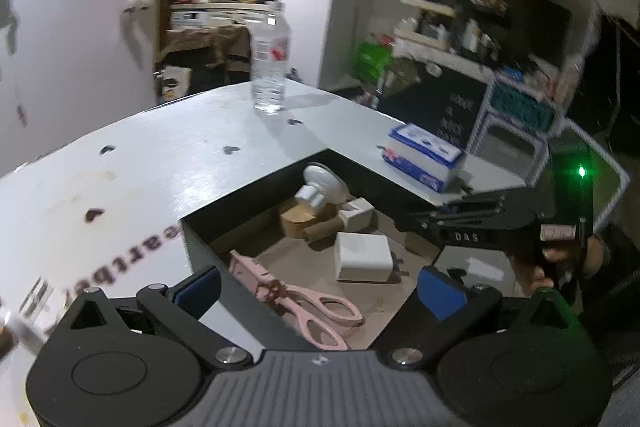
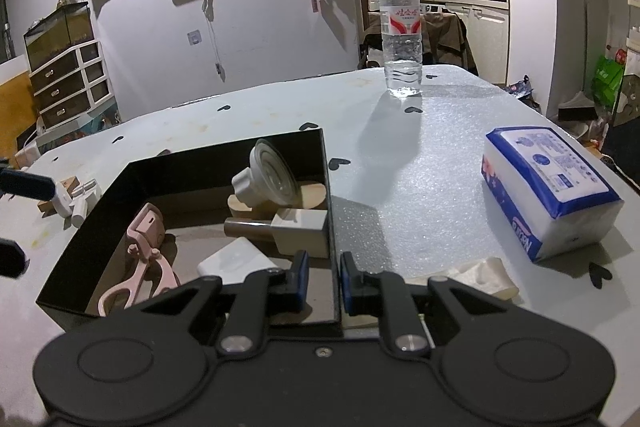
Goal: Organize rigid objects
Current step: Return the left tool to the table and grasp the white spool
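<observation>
A black open box (image 2: 100, 239) (image 1: 256, 179) on the table holds pink scissors (image 1: 304, 299) (image 2: 140, 263), a white charger (image 1: 364, 257) (image 2: 236, 261), a white suction cup (image 1: 320, 183) (image 2: 268, 175) and wooden pieces (image 1: 304, 223) (image 2: 296, 227). My right gripper (image 2: 324, 283) is shut on the box's right wall (image 2: 329, 219). My left gripper (image 1: 320, 287) is open and empty, straddling the box's near left corner above the scissors. The right gripper's body (image 1: 500, 223) shows in the left wrist view.
A water bottle (image 2: 401, 35) (image 1: 270, 59) stands at the table's far side. A blue tissue pack (image 2: 548, 187) (image 1: 424, 155) lies right of the box. Small white and wooden items (image 2: 74, 197) lie left of the box. A crumpled tissue (image 2: 480, 275) lies near the right gripper.
</observation>
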Demonstrator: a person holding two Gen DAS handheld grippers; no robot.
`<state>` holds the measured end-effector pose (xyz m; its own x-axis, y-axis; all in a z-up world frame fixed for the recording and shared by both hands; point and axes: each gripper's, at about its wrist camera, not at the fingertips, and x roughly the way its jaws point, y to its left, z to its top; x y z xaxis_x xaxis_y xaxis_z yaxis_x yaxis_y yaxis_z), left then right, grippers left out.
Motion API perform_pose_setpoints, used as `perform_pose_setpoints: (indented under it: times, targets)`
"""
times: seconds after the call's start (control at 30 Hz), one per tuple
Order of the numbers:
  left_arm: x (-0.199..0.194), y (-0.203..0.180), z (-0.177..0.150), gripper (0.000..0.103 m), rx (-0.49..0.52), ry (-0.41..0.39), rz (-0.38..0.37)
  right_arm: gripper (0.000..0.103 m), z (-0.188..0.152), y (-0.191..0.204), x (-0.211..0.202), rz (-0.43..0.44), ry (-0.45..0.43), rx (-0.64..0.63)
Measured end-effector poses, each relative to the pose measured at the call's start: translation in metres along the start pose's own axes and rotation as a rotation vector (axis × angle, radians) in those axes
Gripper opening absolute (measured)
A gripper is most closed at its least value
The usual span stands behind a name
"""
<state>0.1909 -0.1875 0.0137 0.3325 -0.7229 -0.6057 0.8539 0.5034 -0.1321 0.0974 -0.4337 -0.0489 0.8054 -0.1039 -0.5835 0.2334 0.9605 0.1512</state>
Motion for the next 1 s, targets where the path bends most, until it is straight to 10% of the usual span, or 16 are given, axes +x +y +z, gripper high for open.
perform_pose_setpoints:
  times: [0.3,0.8,1.0]
  targets:
    - [-0.028,0.027,-0.016,0.103,-0.147,-0.081,0.129,0.018,0.001,0.001,0.0,-0.005,-0.001,-0.006]
    - [-0.032,0.125,-0.05,0.101,-0.394,-0.218,0.586,0.018,0.0,0.0,-0.001,-0.002,-0.002,-0.003]
    - [-0.026,0.151,-0.056,0.082,-0.518,-0.236,0.607,0.02,0.001,0.002,0.0,-0.007,0.001,-0.008]
